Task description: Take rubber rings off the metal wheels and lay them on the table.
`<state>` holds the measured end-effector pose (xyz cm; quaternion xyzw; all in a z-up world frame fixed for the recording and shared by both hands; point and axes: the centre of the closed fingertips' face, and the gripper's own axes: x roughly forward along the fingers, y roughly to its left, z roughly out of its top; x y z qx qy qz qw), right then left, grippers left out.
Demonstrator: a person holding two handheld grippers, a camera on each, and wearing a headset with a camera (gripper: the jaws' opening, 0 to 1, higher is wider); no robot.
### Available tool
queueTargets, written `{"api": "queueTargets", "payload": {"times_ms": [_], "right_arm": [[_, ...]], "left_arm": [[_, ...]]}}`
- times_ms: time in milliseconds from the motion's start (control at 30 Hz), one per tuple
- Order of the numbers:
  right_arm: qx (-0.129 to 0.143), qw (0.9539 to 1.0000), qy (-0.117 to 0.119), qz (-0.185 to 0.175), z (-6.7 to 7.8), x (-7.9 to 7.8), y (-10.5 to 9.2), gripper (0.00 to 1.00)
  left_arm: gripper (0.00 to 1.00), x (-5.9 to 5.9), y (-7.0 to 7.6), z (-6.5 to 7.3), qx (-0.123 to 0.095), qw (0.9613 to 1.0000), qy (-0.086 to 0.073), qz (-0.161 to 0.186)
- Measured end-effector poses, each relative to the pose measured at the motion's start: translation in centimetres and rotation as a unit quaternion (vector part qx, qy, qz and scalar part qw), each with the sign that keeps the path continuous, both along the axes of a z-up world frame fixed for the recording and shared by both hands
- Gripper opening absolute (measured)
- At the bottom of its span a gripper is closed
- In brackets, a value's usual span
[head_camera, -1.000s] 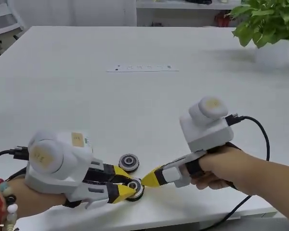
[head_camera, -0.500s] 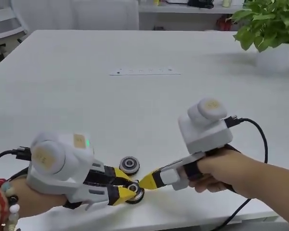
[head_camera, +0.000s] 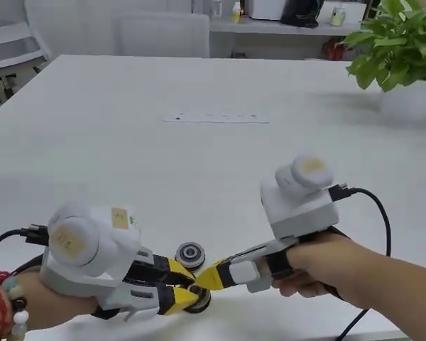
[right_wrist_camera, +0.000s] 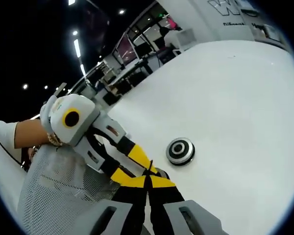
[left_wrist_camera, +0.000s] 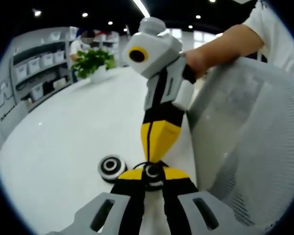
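Head view. The left gripper [head_camera: 190,295], at lower left, lies low and points right, its jaws clamped on a metal wheel [left_wrist_camera: 154,172]. A beaded wrist [head_camera: 1,298] shows behind it. The right gripper [head_camera: 201,282], gripped by the right hand [head_camera: 312,266] at lower right, points left with its jaws pressed together, tips meeting the left gripper's tips. The right forearm [head_camera: 397,288] runs off the lower right corner.

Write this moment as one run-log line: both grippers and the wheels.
left gripper: shut on held wheel | right gripper: shut, tips at held wheel | second wheel: flat on table, untouched
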<state>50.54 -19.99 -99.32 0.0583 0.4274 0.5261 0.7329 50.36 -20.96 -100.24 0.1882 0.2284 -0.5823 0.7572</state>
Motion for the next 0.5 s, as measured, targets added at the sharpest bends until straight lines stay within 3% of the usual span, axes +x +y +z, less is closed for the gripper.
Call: {"api": "queueTargets", "payload": {"times_ms": [100, 267, 400, 500], "right_arm": [[-0.011, 0.9999, -0.001, 0.001, -0.4, 0.0, -0.1, 0.00], [-0.017, 0.9999, 0.000, 0.001, -0.6, 0.1, -0.4, 0.00], [-0.012, 0.9999, -0.002, -0.007, -0.3, 0.5, -0.5, 0.00], [-0.006, 0.9999, -0.003, -0.014, 0.0, 0.9, -0.7, 0.00]], "left_arm": [[0.13, 0.1, -0.1, 0.0, 0.006, 0.9999, 0.009, 0.004], [0.16, -0.1, -0.1, 0.3, 0.029, 0.9995, -0.002, -0.011], [0.20, 0.1, 0.1, 1.4, 0.018, 0.9998, 0.000, -0.007], [0.27, 0.1, 0.2, 2.3, 0.012, 0.9999, -0.006, -0.008]]}}
